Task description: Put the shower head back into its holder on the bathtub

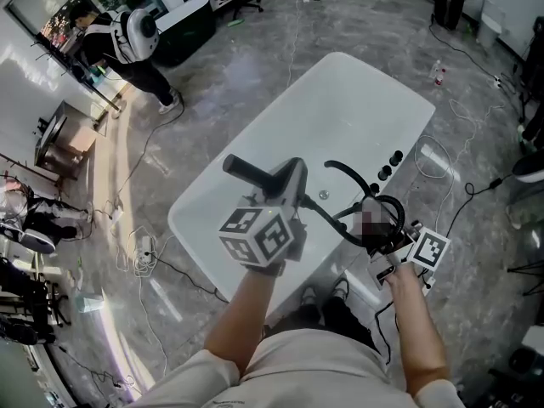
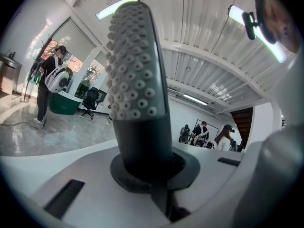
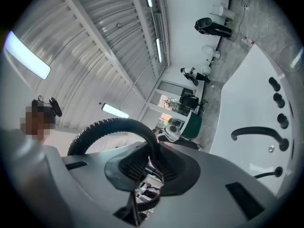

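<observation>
The dark grey shower head [image 1: 251,172] is a long stick with a nubbed spray face [image 2: 135,75]. My left gripper [image 1: 285,189] is shut on its stem [image 2: 142,146] and holds it above the near part of the white bathtub [image 1: 340,100]. The black ribbed hose [image 1: 387,206] loops from the head to my right gripper [image 1: 384,235], which is shut on it by the tub's right rim. In the right gripper view the hose [image 3: 111,125] arches up out of the jaws. The curved black spout [image 3: 256,132] and several black knobs [image 3: 278,103] line that rim. I cannot make out the holder.
Grey stone floor surrounds the tub, with white cables [image 1: 442,164] trailing on it at right and left. A person with a white backpack [image 1: 132,41] stands at the far left. A small bottle [image 1: 439,75] sits on the floor beyond the tub's far end.
</observation>
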`<state>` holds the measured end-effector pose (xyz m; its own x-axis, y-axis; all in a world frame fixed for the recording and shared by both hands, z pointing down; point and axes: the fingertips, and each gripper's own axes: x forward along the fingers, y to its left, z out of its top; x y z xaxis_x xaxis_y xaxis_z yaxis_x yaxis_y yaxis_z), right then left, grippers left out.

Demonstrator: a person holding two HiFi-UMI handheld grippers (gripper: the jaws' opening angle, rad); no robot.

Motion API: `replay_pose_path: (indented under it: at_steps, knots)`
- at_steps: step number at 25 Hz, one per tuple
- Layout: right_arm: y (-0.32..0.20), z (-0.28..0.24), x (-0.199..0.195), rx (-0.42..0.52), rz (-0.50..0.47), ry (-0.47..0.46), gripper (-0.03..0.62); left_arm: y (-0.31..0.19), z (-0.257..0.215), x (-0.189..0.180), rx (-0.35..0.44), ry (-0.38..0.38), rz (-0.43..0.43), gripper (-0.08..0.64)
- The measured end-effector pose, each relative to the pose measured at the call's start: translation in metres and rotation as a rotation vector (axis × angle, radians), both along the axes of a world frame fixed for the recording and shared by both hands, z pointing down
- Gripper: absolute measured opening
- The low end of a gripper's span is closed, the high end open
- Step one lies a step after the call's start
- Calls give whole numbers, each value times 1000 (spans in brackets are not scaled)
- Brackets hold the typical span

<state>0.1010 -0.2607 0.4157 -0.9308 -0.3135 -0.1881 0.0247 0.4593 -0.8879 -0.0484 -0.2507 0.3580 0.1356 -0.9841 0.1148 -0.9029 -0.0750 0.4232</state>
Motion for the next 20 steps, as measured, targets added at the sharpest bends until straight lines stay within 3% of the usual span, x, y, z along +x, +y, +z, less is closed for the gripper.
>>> replay_pose_path:
  at_steps: [5,7,9,13,15,17,20]
  knots:
    - [3,14,24,189,70,439,69,4,2,0,2,1,17,18]
    - [6,22,27,207,67,520,69,5,7,0,-7,8,25,18]
    - [8,29,26,155,57,496,69,6,10,1,-14,10,35,18]
    - [18,32,15,-47,-3,273,69,1,9,4,-15,4,51,18]
    - [23,34,12,-95,-30,227,69,-1,8,3,-10,-2,53,18]
    - [29,40,15,-112,-35,251,69,-3,9,3,-8,-4,55,18]
    - [29,68,38,-100,28,468,69,-3,12,3,-13,-3,61,18]
